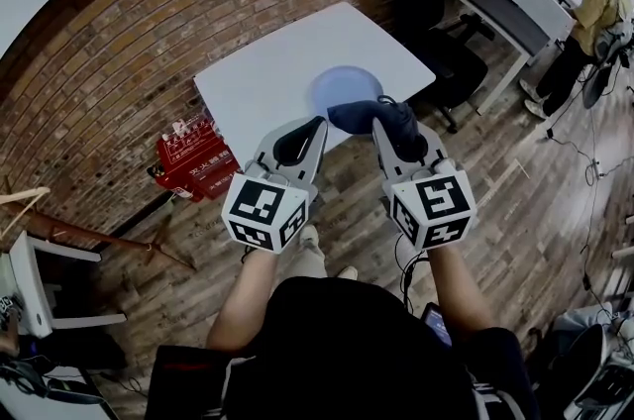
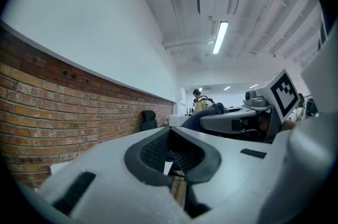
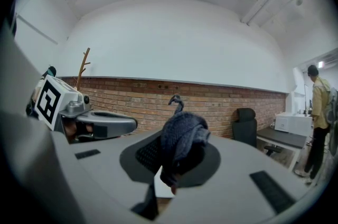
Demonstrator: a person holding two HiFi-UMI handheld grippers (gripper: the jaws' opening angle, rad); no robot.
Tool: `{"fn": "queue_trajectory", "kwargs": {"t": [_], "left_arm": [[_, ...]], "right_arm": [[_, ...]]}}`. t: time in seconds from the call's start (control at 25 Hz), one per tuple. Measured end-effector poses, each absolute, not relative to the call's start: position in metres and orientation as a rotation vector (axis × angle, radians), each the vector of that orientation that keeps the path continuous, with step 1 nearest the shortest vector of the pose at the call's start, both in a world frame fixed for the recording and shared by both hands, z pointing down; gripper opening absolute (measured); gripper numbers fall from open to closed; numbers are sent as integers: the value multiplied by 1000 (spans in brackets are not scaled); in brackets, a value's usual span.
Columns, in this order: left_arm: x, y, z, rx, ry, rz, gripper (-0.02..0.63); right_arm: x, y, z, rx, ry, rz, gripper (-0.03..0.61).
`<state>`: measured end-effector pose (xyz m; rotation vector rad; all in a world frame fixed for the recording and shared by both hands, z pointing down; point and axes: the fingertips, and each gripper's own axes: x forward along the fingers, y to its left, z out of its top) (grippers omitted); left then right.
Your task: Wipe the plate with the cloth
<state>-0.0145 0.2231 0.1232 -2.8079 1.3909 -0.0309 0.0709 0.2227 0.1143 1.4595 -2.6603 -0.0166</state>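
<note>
– Above the near edge of the white table (image 1: 260,76), what is the right gripper (image 1: 388,123) carrying?

– A dark blue cloth (image 1: 359,116). The right gripper view shows the jaws clamped on it, with a bunched wad poking up past the tips and a loose tail above that.

– And the left gripper (image 1: 313,129)?

– Its jaws are drawn together with nothing between them. It hangs just beside the right one, level with it and clear of the table.

– Where is the plate (image 1: 343,83)?

– It is a pale blue plate lying flat on the table, close to the near edge and ahead of the right gripper's tips. From the head view the cloth overlaps the plate's near rim. I cannot tell whether it touches, because both gripper views look out at the brick wall and not down at the plate.

– So how should the wipe go?

– I'd say the cloth has yet to work on the plate. Tip the right gripper down so the wad meets the plate before the hard jaw tips do. Press lightly and sweep in overlapping passes from the near rim across the middle. The plate sits loose, so it may slide. The empty left gripper could rest on the far rim to steady it.
</note>
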Motion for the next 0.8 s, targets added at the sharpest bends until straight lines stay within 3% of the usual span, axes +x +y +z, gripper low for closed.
{"fn": "queue_trajectory", "kwargs": {"t": [0.8], "left_arm": [[-16,224,122,-2788,1405,-22,20]], "right_arm": [[74,223,115,1467,-2672,-10,41]]}}
